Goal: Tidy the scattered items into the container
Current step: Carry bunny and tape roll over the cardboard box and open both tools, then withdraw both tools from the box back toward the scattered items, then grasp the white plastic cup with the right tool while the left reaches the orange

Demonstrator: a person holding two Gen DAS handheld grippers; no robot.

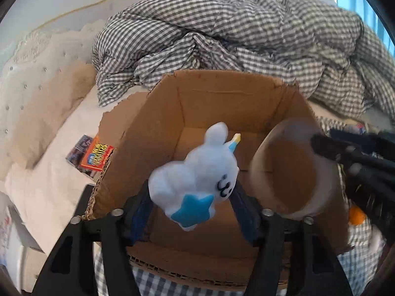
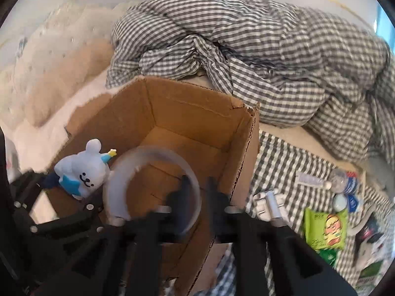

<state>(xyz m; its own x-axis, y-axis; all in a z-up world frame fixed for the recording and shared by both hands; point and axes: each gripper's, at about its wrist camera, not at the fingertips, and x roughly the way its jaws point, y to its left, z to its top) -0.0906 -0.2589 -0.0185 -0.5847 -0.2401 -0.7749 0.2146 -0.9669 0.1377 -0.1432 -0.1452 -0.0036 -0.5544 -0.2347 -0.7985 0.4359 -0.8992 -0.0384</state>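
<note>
Left hand-held gripper (image 1: 195, 197) stands wide apart around the plush (image 1: 197, 180), above the box (image 1: 222, 98); right hand-held gripper (image 2: 197, 185) half open astride the roll's (image 2: 148, 187) rim, gripping nothing

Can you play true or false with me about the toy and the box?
1. The plush is over the open box. True.
2. The box is packed full of toys. False: the part of its floor that shows is bare cardboard.
3. The crumpled blanket behind the box is grey and white checks. True.
4. The green snack bag is inside the box. False: it lies on the checked cloth, outside the box.
5. The plush has a red star. False: its star is blue.
</note>
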